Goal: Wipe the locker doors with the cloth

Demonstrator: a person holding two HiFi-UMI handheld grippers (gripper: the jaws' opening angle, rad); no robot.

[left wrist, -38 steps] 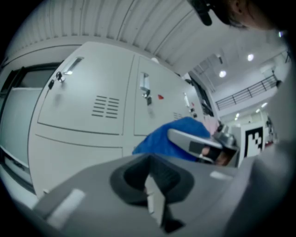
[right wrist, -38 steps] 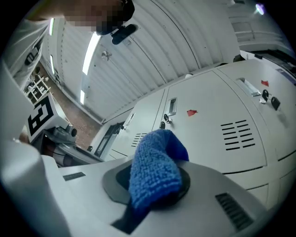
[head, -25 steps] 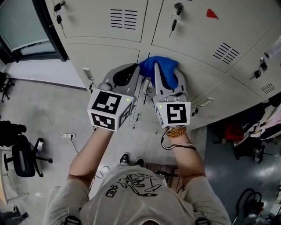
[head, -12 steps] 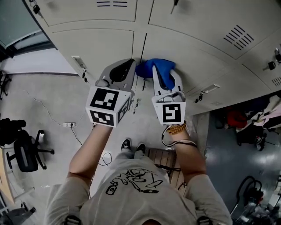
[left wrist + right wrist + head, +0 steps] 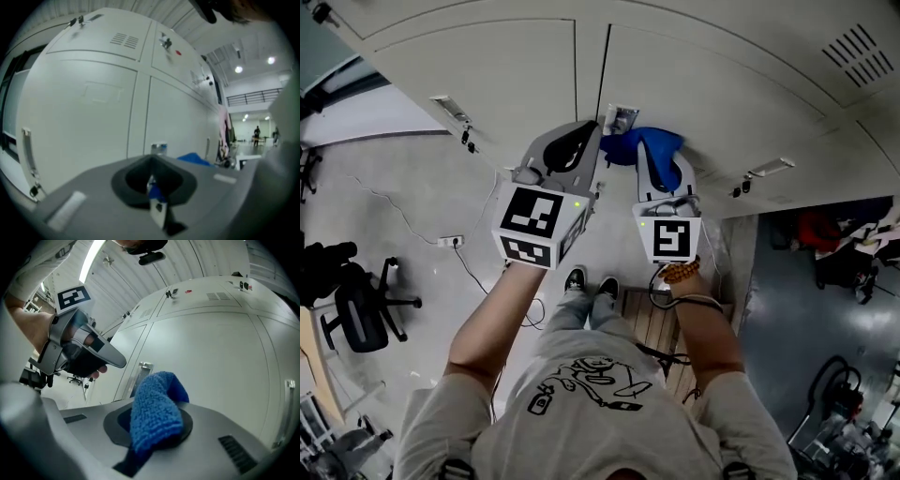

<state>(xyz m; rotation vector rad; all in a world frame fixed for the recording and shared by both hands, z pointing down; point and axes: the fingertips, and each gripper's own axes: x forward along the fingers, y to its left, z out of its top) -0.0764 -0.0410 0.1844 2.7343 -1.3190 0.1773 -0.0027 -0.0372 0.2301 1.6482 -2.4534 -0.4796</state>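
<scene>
The blue cloth [image 5: 641, 146] is bunched against the pale locker doors [image 5: 497, 75], right beside a small metal latch [image 5: 621, 119] at the seam between two doors. My right gripper [image 5: 653, 155] is shut on the cloth, which sticks up fluffy between its jaws [image 5: 154, 413], with the door [image 5: 220, 362] just beyond. My left gripper [image 5: 584, 133] is to the left of the cloth, close to the door seam, shut and holding nothing. The left gripper view shows the doors [image 5: 89, 122] and the cloth [image 5: 194, 158] at the right.
Handles stick out from the doors at the left [image 5: 450, 112] and right [image 5: 769, 169]. Below are the person's shoes [image 5: 586, 281], a wooden pallet [image 5: 652, 323], a power strip [image 5: 448, 267], an office chair [image 5: 356, 314], and clutter at the right [image 5: 834, 253].
Both grippers and the cloth have moved down the locker front. The upper doors with vents and keys have left the view; the cloth now sits by the metal latch.
</scene>
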